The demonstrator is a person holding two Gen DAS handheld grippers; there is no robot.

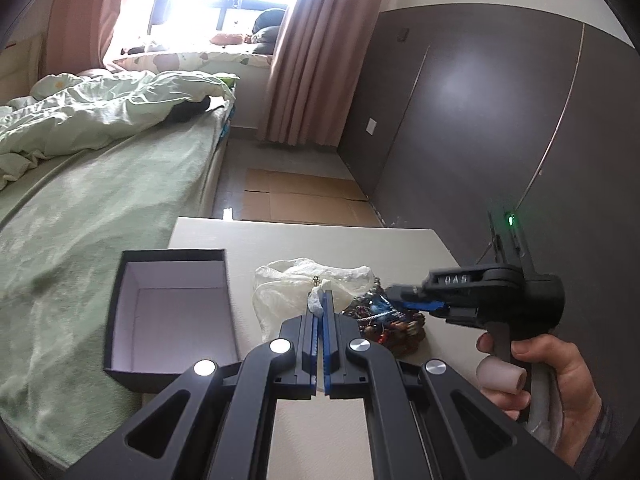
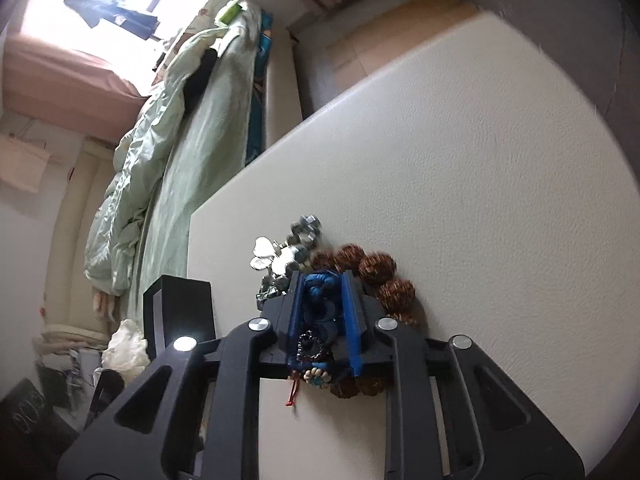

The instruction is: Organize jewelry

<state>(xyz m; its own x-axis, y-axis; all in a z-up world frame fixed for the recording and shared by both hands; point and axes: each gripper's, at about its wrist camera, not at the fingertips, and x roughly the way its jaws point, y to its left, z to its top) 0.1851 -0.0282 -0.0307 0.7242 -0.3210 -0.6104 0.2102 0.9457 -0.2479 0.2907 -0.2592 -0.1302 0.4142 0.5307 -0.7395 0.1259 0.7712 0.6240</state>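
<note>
**Bag held back, beads pinched**

Bedroom; pale tabletop (image 1: pixel 304 236) beside a bed (image 1: pixel 100 184). An open dark box (image 1: pixel 172 312) sits at the bed-side edge, likely the destination for the pieces. Left tool (image 1: pixel 320 304) pressed together on a fold of the white bag (image 1: pixel 288 284), probably to keep it off the jewelry heap (image 2: pixel 344 272) mid-tabletop. Right tool (image 2: pixel 322 304) pinches a blue bead strand (image 2: pixel 318 286) in the heap, seemingly to lift it out.

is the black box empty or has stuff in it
Empty as far as shown: the black box sits open on the table, pale lining bare; its near corner is hidden.
</note>
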